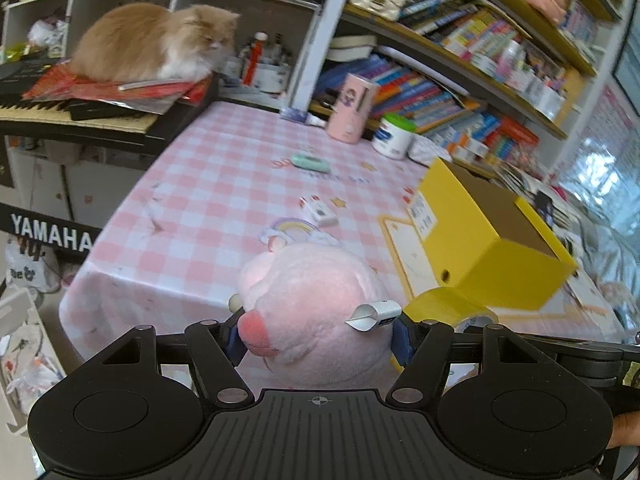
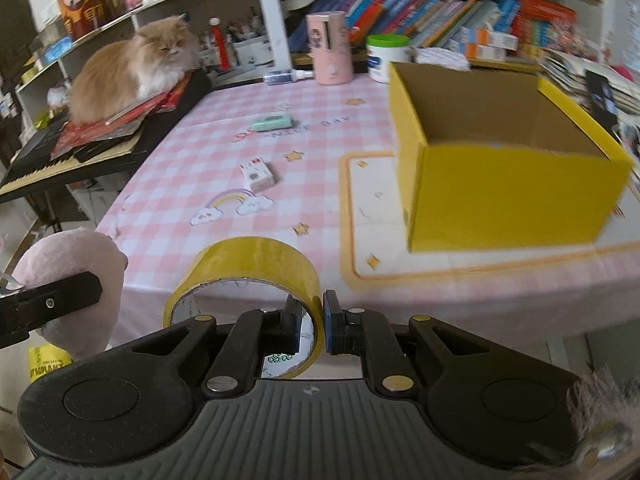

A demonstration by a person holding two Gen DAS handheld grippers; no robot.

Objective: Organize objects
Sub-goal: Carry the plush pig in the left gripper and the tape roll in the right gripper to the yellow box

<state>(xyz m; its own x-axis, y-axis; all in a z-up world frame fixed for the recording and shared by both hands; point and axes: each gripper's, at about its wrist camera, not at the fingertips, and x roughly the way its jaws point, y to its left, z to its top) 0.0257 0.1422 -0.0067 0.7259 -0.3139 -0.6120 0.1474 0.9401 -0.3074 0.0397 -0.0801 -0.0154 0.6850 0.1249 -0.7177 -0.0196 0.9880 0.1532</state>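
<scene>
My left gripper (image 1: 318, 338) is shut on a pink plush toy (image 1: 312, 296), its blue pads pressed into both sides; the toy hangs over the near edge of the pink checked table (image 1: 208, 184). The same pink plush toy (image 2: 72, 276) shows at the left of the right wrist view. My right gripper (image 2: 311, 322) is shut on the wall of a yellow tape roll (image 2: 244, 276), one pad inside the ring and one outside. The tape roll (image 1: 448, 308) also shows beside the toy. An open yellow cardboard box (image 2: 508, 196) stands empty on the table, ahead and to the right.
A small white carton (image 2: 257, 176), a mint green case (image 2: 274, 123), a pink cylinder (image 2: 330, 50) and a white jar (image 2: 386, 58) stand on the table. A cat (image 2: 132, 68) sits on a keyboard (image 1: 52, 112) at the left. Bookshelves (image 1: 460, 64) line the back.
</scene>
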